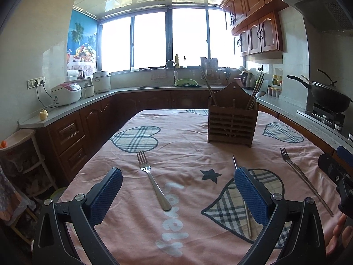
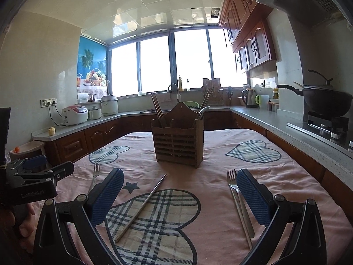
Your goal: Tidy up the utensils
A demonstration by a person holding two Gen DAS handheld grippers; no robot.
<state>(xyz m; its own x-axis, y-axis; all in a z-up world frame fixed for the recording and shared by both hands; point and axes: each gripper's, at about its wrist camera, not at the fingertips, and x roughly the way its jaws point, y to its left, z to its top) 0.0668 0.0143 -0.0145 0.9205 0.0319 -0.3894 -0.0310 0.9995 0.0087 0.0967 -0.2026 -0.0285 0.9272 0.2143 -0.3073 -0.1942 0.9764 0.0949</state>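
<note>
Three loose pieces are lying on the pink-clothed bench [image 2: 275, 176] while the wooden holder [image 2: 177, 142] is standing upright toward the far edge, chopsticks [image 2: 157, 108] and a spoon [image 2: 201, 111] already sticking out of its two compartments; a short fork [image 1: 152, 181] is resting near the left edge, tines pointing at the far edge; a steel chopstick [image 2: 141, 207] is lying slantwise across the plaid heart in the middle; a long fork [image 2: 239, 205] is sitting toward the right edge, seemingly with a thin steel rod alongside, though I cannot tell them apart cleanly.

The left tongs [image 1: 178, 194] are hovering spread wide and gripping nothing, the short fork lying between the pads; the right tongs [image 2: 179, 196] are likewise released and empty, the chopstick between the pads and the long fork just beside the right pad [image 2: 253, 196].

Whether the sorting is partway or winding down, loose pieces are waiting; judging it, a clean pick is calling for pads set square across a handle, down close to the cloth, closing mid-shaft so the piece is not pivoting; flat steel on soft fabric is likely slipping otherwise; then tipping it upright and lowering it handle-first or tines-up into a free compartment without knocking the holder.
</note>
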